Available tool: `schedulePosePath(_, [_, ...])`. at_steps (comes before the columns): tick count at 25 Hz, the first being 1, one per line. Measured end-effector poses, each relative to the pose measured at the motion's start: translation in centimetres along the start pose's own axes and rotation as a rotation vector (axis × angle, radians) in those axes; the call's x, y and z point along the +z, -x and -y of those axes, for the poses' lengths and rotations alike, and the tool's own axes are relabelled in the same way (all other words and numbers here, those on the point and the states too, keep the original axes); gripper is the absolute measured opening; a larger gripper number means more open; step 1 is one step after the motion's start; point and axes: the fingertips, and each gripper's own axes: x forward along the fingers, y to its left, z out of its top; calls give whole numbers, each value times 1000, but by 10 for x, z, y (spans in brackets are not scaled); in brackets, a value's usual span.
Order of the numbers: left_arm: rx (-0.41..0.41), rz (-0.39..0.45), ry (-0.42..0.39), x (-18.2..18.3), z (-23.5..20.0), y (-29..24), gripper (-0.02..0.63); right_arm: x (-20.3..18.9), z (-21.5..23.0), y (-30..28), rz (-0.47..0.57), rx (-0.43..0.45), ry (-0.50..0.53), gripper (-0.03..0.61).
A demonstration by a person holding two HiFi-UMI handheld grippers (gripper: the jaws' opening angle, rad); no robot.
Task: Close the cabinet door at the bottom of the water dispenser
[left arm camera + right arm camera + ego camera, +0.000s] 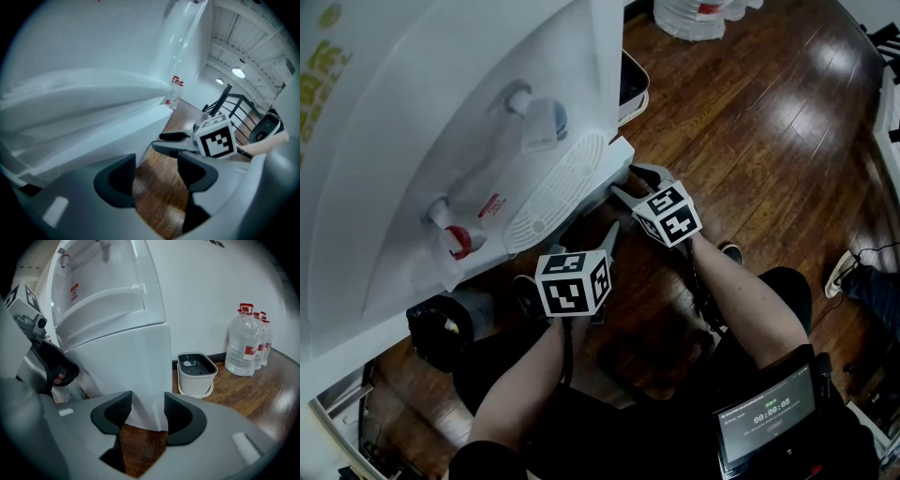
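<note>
The white water dispenser fills the left of the head view, taps and drip grille facing me. In the right gripper view its lower cabinet stands straight ahead. The cabinet's bottom corner shows in the gap of my right gripper, whose jaws stand apart; I cannot tell whether the pads touch the panel. From above, the right gripper sits at the dispenser's front corner under the grille. My left gripper hangs just behind it, jaws parted over bare wood floor, nothing between them. Whether the door is flush is unclear.
A white bucket-like container and several large water bottles stand on the floor right of the dispenser by the wall. A black object lies at the dispenser's near side. A screen device hangs at my front. Metal railing rises behind.
</note>
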Motion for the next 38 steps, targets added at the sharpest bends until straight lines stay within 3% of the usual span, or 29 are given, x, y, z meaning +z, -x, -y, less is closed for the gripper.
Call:
schedulePosePath(6, [7,-4,0,2,-5,-1,295,-1,7,3,-43,-41,95,144])
schedulePosePath(10, [0,-10,2,1,-3,-3,295,-1,5,4,-41,-55,201,143])
schedulePosePath(14, [-6,-24,-3,-3,0,-4,295,-2,3,5,-57,-48,221,156])
schedulePosePath(16, [-7,-30,-2,-4,1,-5,295,-9,7,8,-90,-58,216,216])
schedulePosePath(18, [-8,-30,-4,-3,1,-7,295,-17,10,7,-105,-63,203,218])
schedulePosePath(24, [-8,-40,-10,-2,2,-10,295,-38,0,-15,-185,37,233,312])
schedulePosePath(31, [-8,-53,-9,-1,-3,-9,293,-28,7,-30,-163,32,207,293])
schedulePosePath(38, [-34,-57,-7,7,3,-9,293,-16,12,-39,-169,51,247,278])
